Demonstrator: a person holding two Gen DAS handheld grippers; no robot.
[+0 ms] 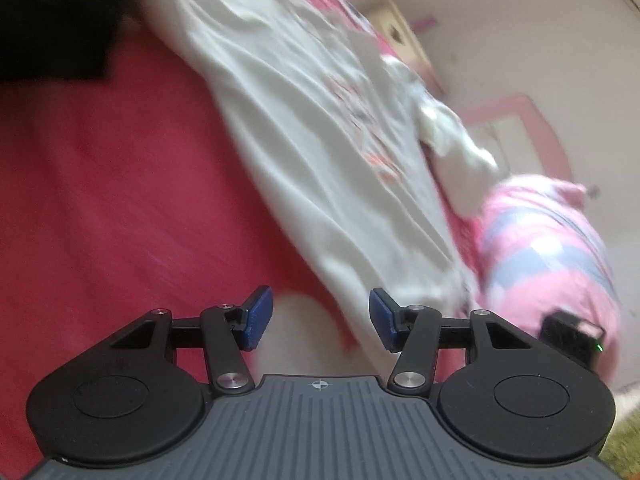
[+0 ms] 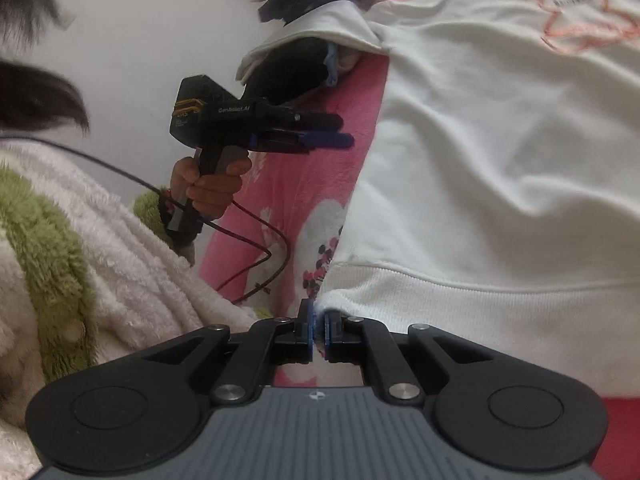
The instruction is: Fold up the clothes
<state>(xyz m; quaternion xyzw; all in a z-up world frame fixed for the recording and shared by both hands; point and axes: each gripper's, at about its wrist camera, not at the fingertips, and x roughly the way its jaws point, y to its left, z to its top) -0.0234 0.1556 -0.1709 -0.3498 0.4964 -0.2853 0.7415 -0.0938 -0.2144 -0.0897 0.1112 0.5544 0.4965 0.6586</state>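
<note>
One white sweatshirt [image 2: 480,168] lies spread across a bed covered with a red sheet [image 1: 100,200]; a pink flower outline is printed on its chest. In the right wrist view its ribbed hem runs along the near edge, and the hem's corner sits between the blue pads of the right claw [image 2: 318,330], which is pressed together and pinching that corner. The left claw [image 1: 320,318] is spread, its two blue pads well apart with nothing between them; in its own view it hangs above the red sheet just beside the sweatshirt's edge. That view is smeared by motion, so whether the pads touch the cloth cannot be told.

From the right wrist camera the left claw [image 2: 324,132] shows side-on, gripped by one hand [image 2: 212,188] on its handle, a black cable trailing from it. It hovers over a pink blanket [image 2: 320,208] printed with a white heart, near the sweatshirt's left side. A fluffy cream and green sleeve [image 2: 60,240] fills the lower left. One pink, blue and white striped bundle [image 1: 552,248] lies at the far end of the bed, past the sweatshirt's crumpled sleeve [image 1: 452,148]. A dark garment [image 1: 52,16] sits in the upper left corner of the left wrist view.
</note>
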